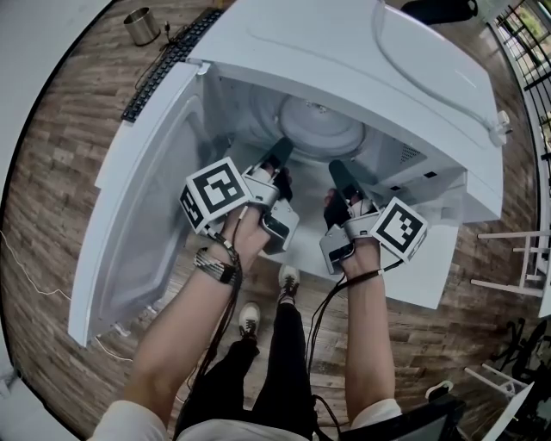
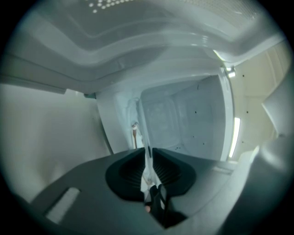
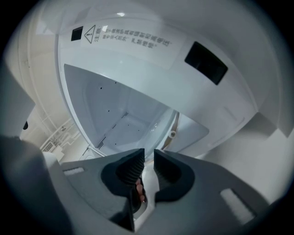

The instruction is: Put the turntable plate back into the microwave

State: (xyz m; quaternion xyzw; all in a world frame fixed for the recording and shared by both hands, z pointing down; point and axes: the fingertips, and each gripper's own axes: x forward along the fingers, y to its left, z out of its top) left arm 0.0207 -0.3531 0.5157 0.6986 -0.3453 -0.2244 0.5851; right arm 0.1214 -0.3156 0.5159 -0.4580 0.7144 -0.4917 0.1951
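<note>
This is an indoor room with wood-look plank flooring point(image 1: 52, 172), closer to an office or test space than a fitted kitchen. A white microwave point(image 1: 387, 77) stands open near a black keyboard point(image 1: 168, 62), a metal cup point(image 1: 142, 26), a loose cable point(image 1: 34, 276) and a white rack point(image 1: 516, 258).

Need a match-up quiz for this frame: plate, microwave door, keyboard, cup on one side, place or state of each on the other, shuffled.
1 plate
2 door
3 keyboard
4 cup

A black, lying beyond the door
B swung open
C silver, upright near the keyboard's far end
D inside the microwave

Pairs: 1-D, 2-B, 3-A, 4-C
</note>
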